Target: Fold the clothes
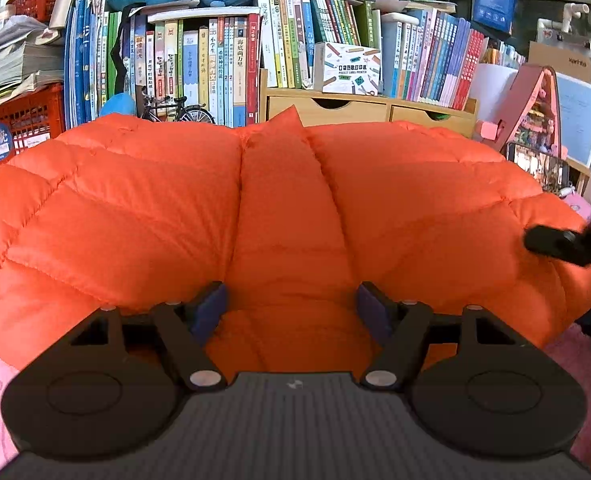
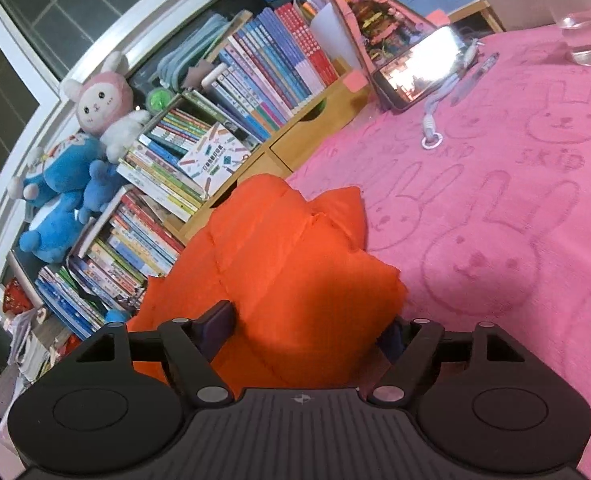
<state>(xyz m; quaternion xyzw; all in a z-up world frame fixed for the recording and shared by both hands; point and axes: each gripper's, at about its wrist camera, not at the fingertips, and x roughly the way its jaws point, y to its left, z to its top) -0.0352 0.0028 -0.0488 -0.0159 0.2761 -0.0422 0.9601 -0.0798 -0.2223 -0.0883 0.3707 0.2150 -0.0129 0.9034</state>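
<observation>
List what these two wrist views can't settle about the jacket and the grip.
- Left wrist: orange puffer jacket fills the frame; sleeves, hem and fold state hidden by its own bulk and the edges.
- Left gripper: jaws apart with fabric between; pad contact not discernible.
- Right gripper: right finger hidden behind fabric.
- Right wrist: jacket's left side cut off by the gripper body.
- Book spines: mostly too small.

Both wrist cameras sit close over the orange jacket (image 1: 287, 208) — facing the bookshelves (image 2: 199, 152).
</observation>
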